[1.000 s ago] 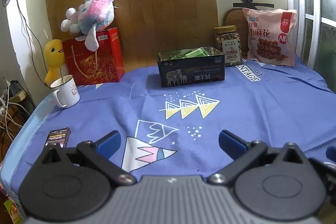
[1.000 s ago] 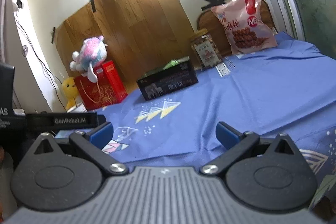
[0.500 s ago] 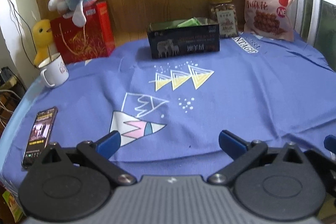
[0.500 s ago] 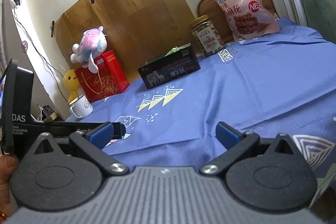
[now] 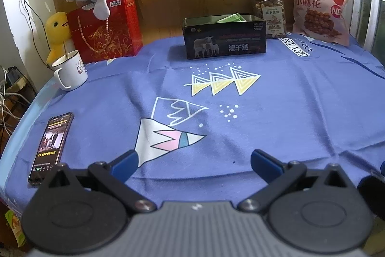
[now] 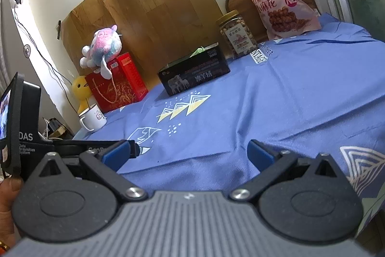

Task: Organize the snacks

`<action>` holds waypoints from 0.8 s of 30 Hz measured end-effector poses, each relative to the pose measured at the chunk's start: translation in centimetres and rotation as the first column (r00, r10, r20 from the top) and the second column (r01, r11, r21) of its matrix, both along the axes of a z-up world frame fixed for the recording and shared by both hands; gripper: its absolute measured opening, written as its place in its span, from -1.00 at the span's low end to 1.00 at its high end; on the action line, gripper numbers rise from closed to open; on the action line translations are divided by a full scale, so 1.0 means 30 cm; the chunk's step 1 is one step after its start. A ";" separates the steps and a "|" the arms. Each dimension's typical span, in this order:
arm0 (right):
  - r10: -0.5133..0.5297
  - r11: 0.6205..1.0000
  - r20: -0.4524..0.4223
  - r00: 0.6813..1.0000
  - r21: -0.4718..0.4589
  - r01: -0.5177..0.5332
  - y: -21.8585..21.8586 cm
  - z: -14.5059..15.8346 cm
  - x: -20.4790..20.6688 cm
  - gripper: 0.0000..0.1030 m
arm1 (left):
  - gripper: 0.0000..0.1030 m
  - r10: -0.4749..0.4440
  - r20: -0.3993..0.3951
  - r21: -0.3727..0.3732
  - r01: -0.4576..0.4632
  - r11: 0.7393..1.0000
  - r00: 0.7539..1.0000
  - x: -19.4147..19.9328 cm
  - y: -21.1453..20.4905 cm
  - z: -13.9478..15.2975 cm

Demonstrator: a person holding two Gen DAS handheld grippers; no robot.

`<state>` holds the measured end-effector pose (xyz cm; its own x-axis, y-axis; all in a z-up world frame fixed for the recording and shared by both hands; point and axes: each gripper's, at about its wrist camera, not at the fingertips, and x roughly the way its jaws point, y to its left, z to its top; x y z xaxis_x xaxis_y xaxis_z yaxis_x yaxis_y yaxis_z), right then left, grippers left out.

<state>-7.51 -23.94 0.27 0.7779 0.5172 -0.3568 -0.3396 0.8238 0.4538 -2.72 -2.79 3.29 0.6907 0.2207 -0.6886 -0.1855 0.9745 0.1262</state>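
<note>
At the near edge of the blue patterned tablecloth (image 5: 288,112), left view: left gripper (image 5: 194,160) spread wide, holding nothing; it's tilted down over the last second, so more cloth shows; black rectangular tin (image 5: 225,40) with green packets, clear nut jar (image 5: 269,13) and pink snack bag (image 5: 320,11) sit far back. Right view: right gripper (image 6: 187,152) equally wide and empty (swung level lately); no snack within reach, so early or finished, can't tell.

Each black gripper (image 5: 193,160) has blue fingertips (image 5: 125,164) and silver screws.
</note>
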 end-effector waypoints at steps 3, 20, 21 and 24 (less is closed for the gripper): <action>-0.006 1.000 0.005 1.000 0.000 0.006 0.000 0.000 0.000 1.00 | 1.00 0.000 0.001 -0.001 0.000 1.000 1.000 -0.002 0.001 0.000; 0.003 1.000 -0.011 1.000 0.002 -0.003 0.002 -0.010 0.009 1.00 | 1.00 0.026 0.015 0.039 -0.027 0.999 1.000 -0.003 0.015 -0.010; 0.004 1.000 -0.013 1.000 0.001 -0.004 0.003 -0.011 0.010 1.00 | 1.00 0.027 0.017 0.042 -0.028 0.999 0.999 -0.003 0.017 -0.010; 0.006 1.000 -0.013 1.000 0.001 -0.006 0.004 -0.011 0.012 1.00 | 1.00 0.030 0.022 0.049 -0.031 0.998 0.999 -0.003 0.021 -0.008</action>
